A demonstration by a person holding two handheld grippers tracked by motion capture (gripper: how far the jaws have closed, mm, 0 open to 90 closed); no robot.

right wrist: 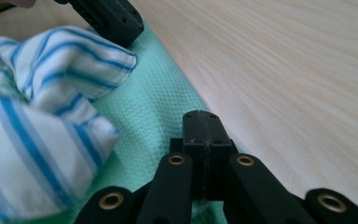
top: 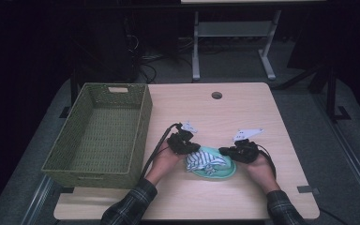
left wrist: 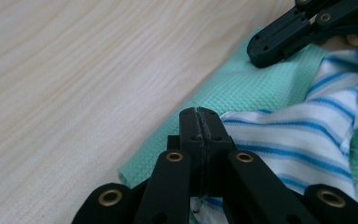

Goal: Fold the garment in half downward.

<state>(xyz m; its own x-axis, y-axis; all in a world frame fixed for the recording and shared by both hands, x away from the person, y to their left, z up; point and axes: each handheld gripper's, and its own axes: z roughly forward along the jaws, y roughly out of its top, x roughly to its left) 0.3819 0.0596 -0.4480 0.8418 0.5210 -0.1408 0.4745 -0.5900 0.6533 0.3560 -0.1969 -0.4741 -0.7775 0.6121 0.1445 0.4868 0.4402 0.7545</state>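
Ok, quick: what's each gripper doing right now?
Left gripper: shut on the striped cloth's edge.
Right gripper: shut on the green cloth.

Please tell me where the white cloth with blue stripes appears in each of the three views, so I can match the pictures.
High view: the striped cloth lies low at centre, between the two grippers, on the green cloth.
Left gripper view: the striped cloth is at the right, beside the shut jaws.
Right gripper view: the striped cloth is at the left.
Shared landmark: the green cloth under it, on the wooden table.
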